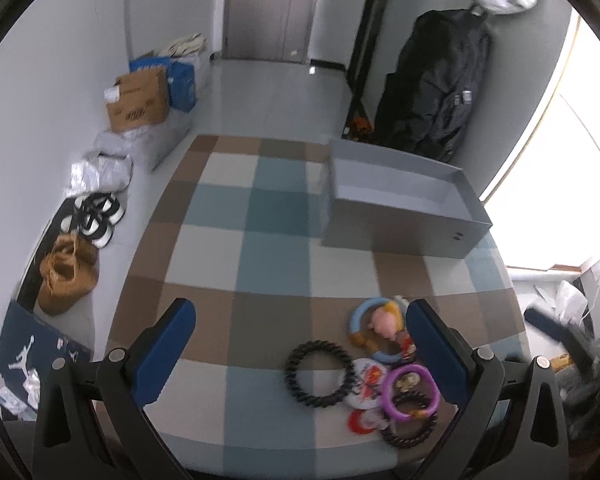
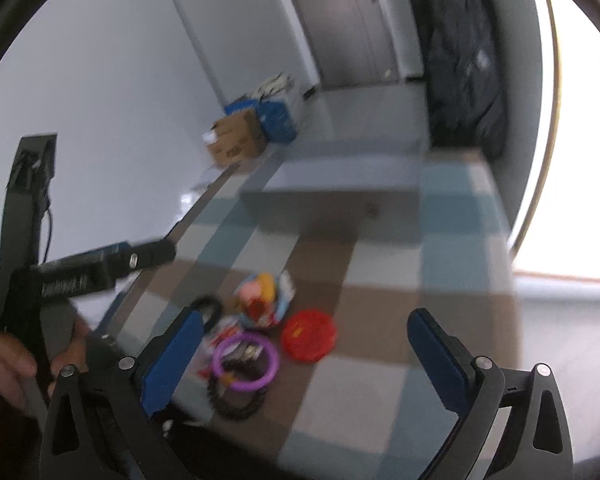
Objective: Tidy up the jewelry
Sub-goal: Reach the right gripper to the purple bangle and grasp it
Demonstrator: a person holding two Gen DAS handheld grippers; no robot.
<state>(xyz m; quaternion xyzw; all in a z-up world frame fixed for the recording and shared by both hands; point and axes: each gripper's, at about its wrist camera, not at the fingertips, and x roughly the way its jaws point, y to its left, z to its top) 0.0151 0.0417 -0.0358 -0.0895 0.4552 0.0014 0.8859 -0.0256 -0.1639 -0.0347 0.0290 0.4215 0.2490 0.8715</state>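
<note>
A pile of bracelets lies on the checkered tablecloth: a black braided ring, a purple ring, a light blue ring with a pink charm, and a second black braided ring. An open grey box stands at the far right of the table. My left gripper is open and empty above the table, with the pile by its right finger. In the right wrist view the purple ring and a red disc lie between the fingers of my open, empty right gripper. The left gripper's body shows at left.
Cardboard and blue boxes, shoes and a brown bag line the floor left of the table. A dark coat hangs at the back right near a bright window. The table's near edge is just below the pile.
</note>
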